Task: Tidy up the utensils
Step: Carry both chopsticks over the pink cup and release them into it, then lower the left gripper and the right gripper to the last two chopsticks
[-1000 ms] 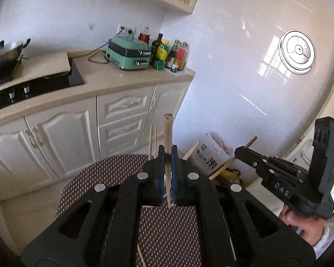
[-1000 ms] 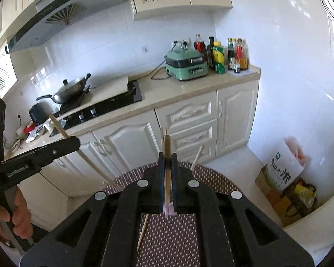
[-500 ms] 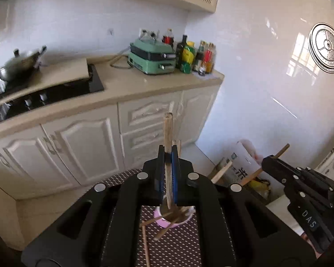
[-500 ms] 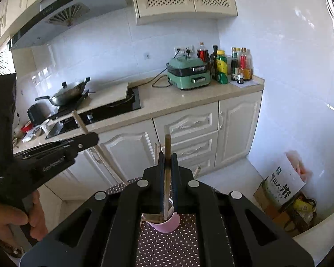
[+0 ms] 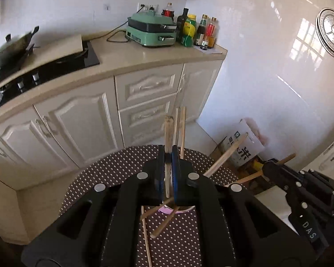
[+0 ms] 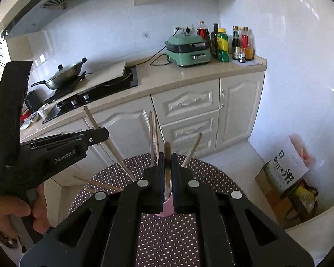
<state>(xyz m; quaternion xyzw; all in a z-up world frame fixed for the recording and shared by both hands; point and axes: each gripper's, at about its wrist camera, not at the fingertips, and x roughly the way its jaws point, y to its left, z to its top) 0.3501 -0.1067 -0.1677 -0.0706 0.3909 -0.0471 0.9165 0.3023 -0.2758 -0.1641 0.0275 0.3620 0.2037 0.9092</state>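
Observation:
My left gripper [image 5: 167, 153] is shut on a wooden chopstick [image 5: 168, 133] held upright over a pink cup [image 5: 167, 210] on the dotted table [image 5: 113, 171]. My right gripper [image 6: 167, 155] is shut on another wooden chopstick [image 6: 167, 151], also upright above the pink cup [image 6: 168, 207]. Several chopsticks [image 5: 182, 129] stand in the cup and lean outward. More chopsticks [image 5: 147, 238] lie loose on the table beside the cup. Each gripper shows in the other's view: the right gripper [image 5: 276, 169] and the left gripper [image 6: 100, 134].
The round table wears a brown polka-dot cloth [image 6: 167, 240]. Behind it run white cabinets [image 5: 144, 98] and a counter with a stove [image 5: 55, 64], wok [image 6: 64, 75], green appliance [image 5: 151, 31] and bottles [image 5: 196, 31]. A rice bag [image 6: 287, 169] sits on the floor at right.
Both grippers have come lower and closer to the pink cup, each still holding its chopstick. The views tilted down a little, showing more of the table.

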